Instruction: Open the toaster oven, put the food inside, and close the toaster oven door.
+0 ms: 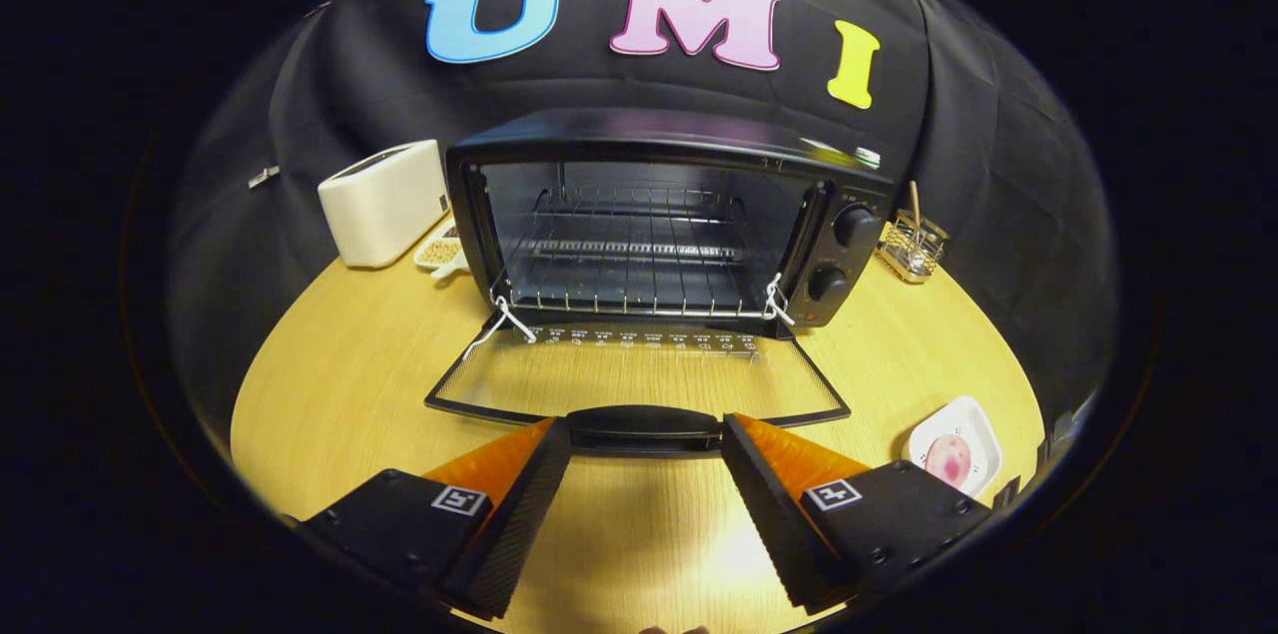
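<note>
With the toaster oven (pixel 659 225) door (pixel 639 379) dropped flat, the gripper (pixel 645 436) is held spread either side of its handle (pixel 644 426) w/o clamping (opening judged done), so food (pixel 949 457), plated right of the oven, is fetched next.

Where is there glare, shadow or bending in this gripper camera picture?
Gripper view: fisheye bends the round table edge; a bright glare patch lies on the wood between the open gripper fingers; soft highlights streak the toaster oven top; the lowered glass door stays see-through; focus is sharp.
</note>
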Demonstrator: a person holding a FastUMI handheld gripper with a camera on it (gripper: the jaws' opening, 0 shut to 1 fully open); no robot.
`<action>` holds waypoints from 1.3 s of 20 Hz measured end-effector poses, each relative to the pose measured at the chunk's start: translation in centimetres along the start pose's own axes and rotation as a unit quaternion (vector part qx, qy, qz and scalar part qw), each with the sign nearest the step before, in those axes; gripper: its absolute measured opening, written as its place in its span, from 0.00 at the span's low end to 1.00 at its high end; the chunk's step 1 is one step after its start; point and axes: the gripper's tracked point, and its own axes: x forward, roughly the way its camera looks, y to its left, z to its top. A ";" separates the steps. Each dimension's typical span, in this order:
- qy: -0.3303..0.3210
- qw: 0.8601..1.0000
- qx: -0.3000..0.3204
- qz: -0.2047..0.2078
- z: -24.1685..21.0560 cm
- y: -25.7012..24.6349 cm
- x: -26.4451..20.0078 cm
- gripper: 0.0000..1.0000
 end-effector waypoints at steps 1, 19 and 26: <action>0.004 1.000 -0.002 0.001 -0.6 -0.1 0.0 0.99; -0.047 0.985 0.068 0.154 7.5 -4.5 -7.5 0.98; 0.042 0.989 -0.007 0.140 5.9 -18.5 -8.2 0.98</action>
